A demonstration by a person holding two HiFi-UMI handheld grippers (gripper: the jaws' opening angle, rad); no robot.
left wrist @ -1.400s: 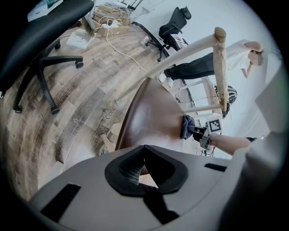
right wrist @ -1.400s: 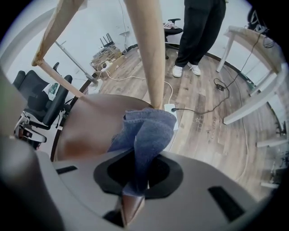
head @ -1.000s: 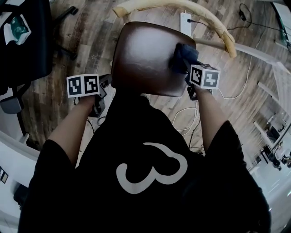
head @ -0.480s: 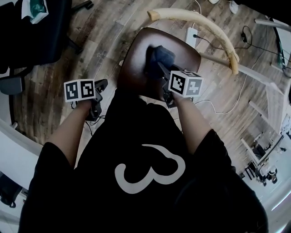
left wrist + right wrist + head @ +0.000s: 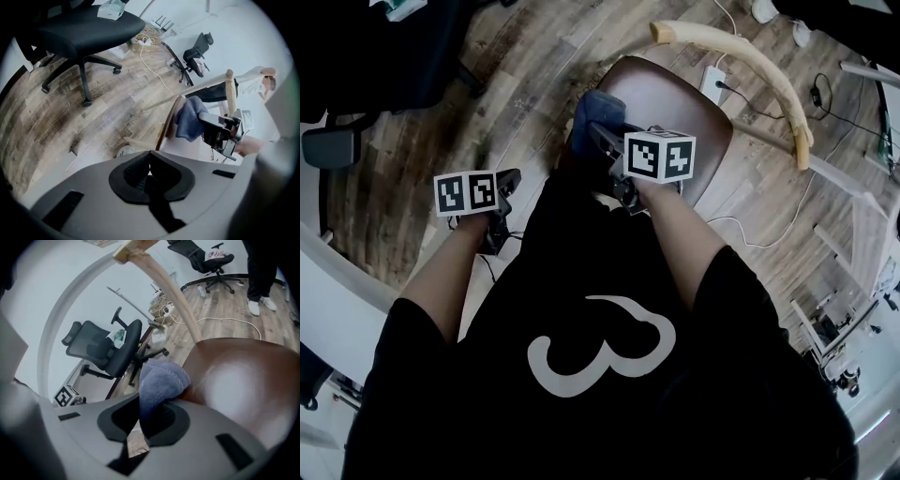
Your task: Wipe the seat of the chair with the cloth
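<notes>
The chair's brown glossy seat (image 5: pixel 684 108) (image 5: pixel 243 380) lies in front of me, with its pale curved wooden backrest (image 5: pixel 750 66) (image 5: pixel 164 284) on the far side. My right gripper (image 5: pixel 605 139) (image 5: pixel 147 414) is shut on the blue cloth (image 5: pixel 591 112) (image 5: pixel 159 380) and presses it on the seat's left edge. The left gripper view shows that cloth (image 5: pixel 190 119) bunched at the seat rim (image 5: pixel 168 124). My left gripper (image 5: pixel 506 183) (image 5: pixel 149 171) hangs off to the left of the chair, shut and holding nothing.
A black office chair (image 5: pixel 366 66) (image 5: pixel 84 30) (image 5: pixel 105 350) stands on the wood floor to the left. A white power strip (image 5: pixel 712 82) and cables (image 5: pixel 769 211) lie beyond and right of the seat. A standing person's legs (image 5: pixel 258 273) are behind the chair.
My right gripper has dragged the cloth across the seat from its right edge to its left edge. The left gripper has stayed about where it was.
</notes>
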